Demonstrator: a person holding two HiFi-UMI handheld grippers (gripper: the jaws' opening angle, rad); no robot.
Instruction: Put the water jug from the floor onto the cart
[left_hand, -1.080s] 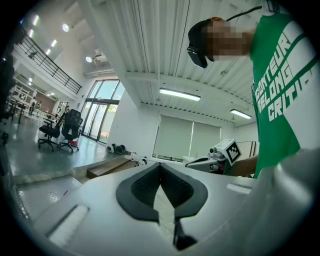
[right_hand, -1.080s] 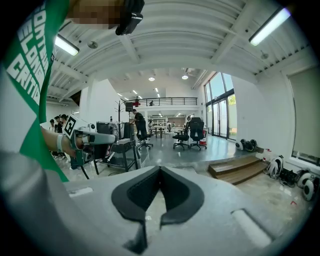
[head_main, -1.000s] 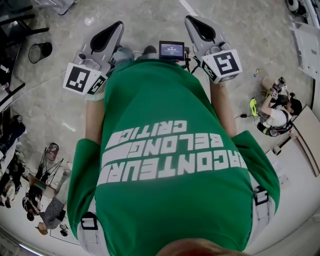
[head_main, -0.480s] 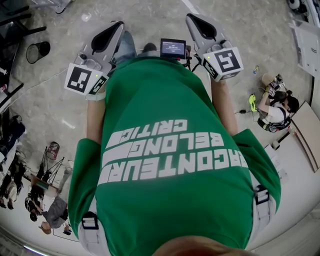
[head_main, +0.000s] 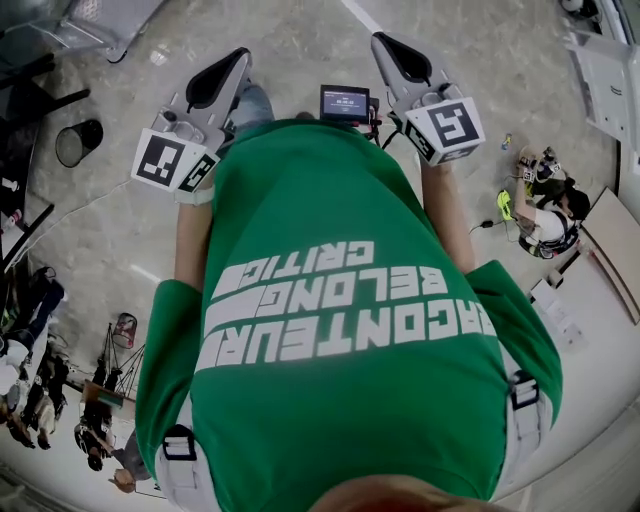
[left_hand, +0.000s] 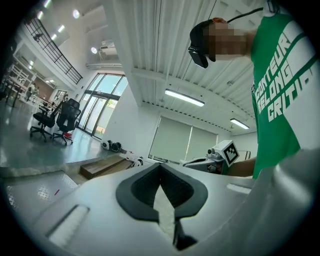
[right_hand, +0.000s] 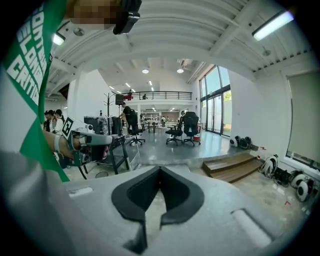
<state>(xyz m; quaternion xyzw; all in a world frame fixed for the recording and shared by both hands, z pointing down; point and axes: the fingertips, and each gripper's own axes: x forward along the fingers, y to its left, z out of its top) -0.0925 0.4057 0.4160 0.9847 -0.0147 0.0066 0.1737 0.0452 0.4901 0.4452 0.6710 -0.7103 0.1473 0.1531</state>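
Both grippers are held out ahead of the green shirt (head_main: 340, 300), above the pale stone floor (head_main: 300, 40). The left gripper (head_main: 240, 56) is clenched. In the left gripper view its dark pads (left_hand: 136, 189) are brought together at the tips and nothing is caught between them. The right gripper (head_main: 381, 42) is clamped in the same way, its jaws met tip to tip in the right gripper view and nothing gripped.

The two are carried side by side and well apart. A small lit screen (head_main: 345, 102) is seen between them, just ahead of the shirt. A marker cube is borne at the rear of each, the left cube (head_main: 165, 160) and the right cube (head_main: 450, 125).

Now for the water jug: it cannot be made out in any view, so its place relative to either gripper cannot be told.

Ahead of the right gripper, office chairs (right_hand: 184, 129) are seen on the grey floor. A low wooden step (right_hand: 235, 167) lies off to the right. A black-legged table (right_hand: 113, 157) is partly covered by the left gripper; whether that is the cart cannot be told.

In the head view a black bin (head_main: 77, 143) stands on the floor towards the left. A seated person (head_main: 545, 215) is seen on the floor at the right. Both are well apart from the grippers.
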